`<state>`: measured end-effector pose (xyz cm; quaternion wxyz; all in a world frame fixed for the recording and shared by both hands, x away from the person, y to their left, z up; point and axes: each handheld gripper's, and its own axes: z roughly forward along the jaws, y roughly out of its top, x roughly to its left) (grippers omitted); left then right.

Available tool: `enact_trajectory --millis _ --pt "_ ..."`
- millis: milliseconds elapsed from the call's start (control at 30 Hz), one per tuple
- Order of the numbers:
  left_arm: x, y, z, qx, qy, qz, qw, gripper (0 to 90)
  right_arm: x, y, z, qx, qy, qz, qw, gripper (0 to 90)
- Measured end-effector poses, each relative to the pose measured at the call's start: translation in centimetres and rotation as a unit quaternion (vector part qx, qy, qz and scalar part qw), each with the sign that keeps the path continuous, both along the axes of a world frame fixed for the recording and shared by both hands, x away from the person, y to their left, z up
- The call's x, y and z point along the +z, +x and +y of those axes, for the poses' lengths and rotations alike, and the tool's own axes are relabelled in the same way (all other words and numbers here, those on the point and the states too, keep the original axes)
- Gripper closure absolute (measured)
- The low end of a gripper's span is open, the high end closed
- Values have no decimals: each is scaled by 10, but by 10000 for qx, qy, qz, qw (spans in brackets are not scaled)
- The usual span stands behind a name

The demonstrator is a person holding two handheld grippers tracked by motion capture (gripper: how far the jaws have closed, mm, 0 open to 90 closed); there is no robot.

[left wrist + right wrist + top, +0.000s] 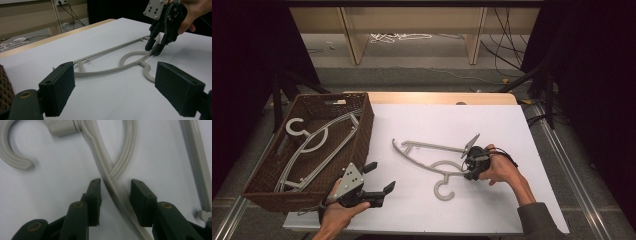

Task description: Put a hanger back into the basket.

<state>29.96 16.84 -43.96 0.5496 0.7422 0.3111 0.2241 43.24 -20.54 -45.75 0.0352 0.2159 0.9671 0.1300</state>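
A grey plastic hanger [432, 146] lies flat on the white tabletop [497, 125], its hook [442, 192] pointing toward the near edge. My right gripper [469, 168] reaches down onto the hanger near its neck. In the right gripper view its jaws straddle one curved arm of the hanger [98, 152], with a small gap still showing beside the left pad [95, 195]. My left gripper [381, 179] hovers open near the front left, aimed at the hanger [107, 51], nothing between its pads [60, 90]. The left gripper view shows the right gripper [153, 48] from the side.
A brown wicker basket [364, 131] stands at the table's left edge and holds another grey hanger [319, 137]. A wooden strip [437, 97] runs along the far table edge. Cables lie on the floor beyond.
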Motion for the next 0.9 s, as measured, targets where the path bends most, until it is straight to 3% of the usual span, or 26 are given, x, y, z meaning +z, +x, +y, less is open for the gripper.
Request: enact_trajectory --millis 333,433,467,500,533,633,667,767,900 --pt "-5 4 -14 -160 224 12 9996 169 0 0 3 384 -15 -33 9993 719" --pt "-4 9 -25 -230 431 -64 9988 178 0 -1 5 568 -41 -49 9984 747" --pt "-5 11 -30 -236 683 -148 9973 179 0 -2 6 601 -56 -84 9981 760" --pt "-5 11 -30 -236 683 -148 9973 180 0 -2 6 601 -56 -84 9981 760" --pt "-7 13 -42 -239 1032 -156 9943 181 0 -4 7 741 -119 -126 9971 803" --pt "-9 15 -52 -369 1167 -145 9924 197 1 -6 8 853 -127 -186 9961 819" --pt "-10 20 -65 -342 1478 -170 9883 202 1 -7 7 937 -92 -200 9954 820" --pt "-8 24 -70 -380 1601 -198 9862 221 3 -10 8 1084 -50 -176 9939 820" --pt "-8 42 -88 -540 2100 -145 9761 281 8 -17 10 1222 96 -138 9924 821"
